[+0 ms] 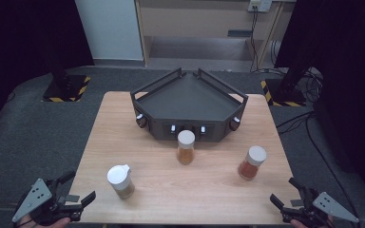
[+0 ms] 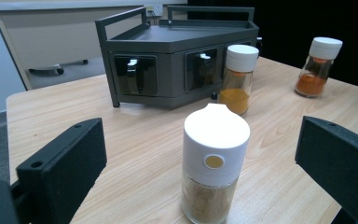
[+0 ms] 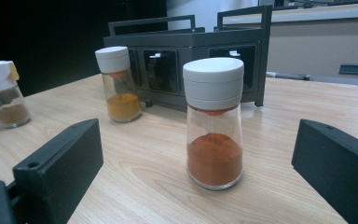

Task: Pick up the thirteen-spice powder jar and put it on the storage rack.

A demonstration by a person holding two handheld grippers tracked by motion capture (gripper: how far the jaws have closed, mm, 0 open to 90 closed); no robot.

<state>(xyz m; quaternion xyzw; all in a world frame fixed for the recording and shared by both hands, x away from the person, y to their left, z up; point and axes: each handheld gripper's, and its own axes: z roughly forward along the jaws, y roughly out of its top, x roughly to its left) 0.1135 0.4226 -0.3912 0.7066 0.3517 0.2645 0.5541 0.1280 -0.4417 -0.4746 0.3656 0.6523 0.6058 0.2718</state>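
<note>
Wooden table [image 1: 209,190] bears two jars, each facing its own open, empty tongs.

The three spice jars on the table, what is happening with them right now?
A person holds a gripper in each hand, both open and touching nothing. The left gripper faces the brown spice jar, the right gripper faces the red spice jar. The yellow spice jar stands before the dark rack, whose top shelf holds nothing.
</note>
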